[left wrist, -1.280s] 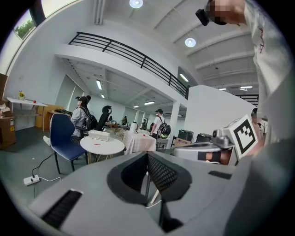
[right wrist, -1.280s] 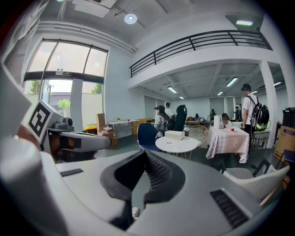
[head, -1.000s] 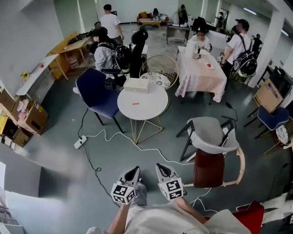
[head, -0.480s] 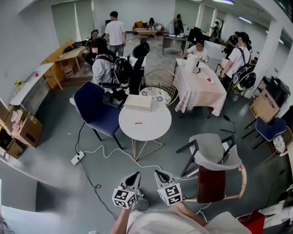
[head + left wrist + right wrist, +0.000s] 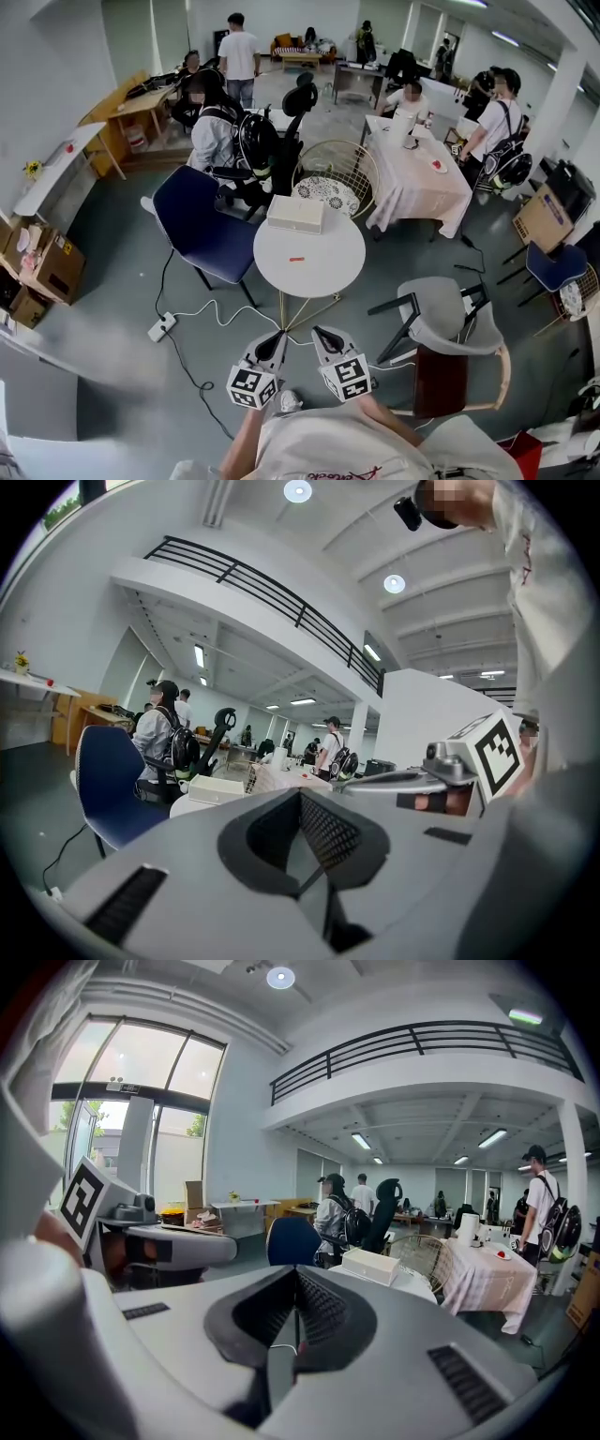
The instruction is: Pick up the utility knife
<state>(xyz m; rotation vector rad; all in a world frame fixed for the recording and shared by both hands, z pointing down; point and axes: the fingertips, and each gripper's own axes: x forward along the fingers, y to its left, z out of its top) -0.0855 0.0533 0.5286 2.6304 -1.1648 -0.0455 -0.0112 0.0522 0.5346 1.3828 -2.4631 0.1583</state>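
My left tool (image 5: 274, 341): jaws were together, nothing between them, held low in front of me. My right tool (image 5: 324, 336): jaws likewise closed and empty, just beside the left one. Small red utility knife (image 5: 297, 259): lay on the round white worktop (image 5: 328, 272) ahead, well apart from both tools, near a flat white rectangular box (image 5: 295, 214). Dark blue chair (image 5: 192, 220): stood at the worktop's left.

white round table (image 5: 328, 270) nearer | left claw (image 5: 277, 339), right claw (image 5: 321, 333) advanced
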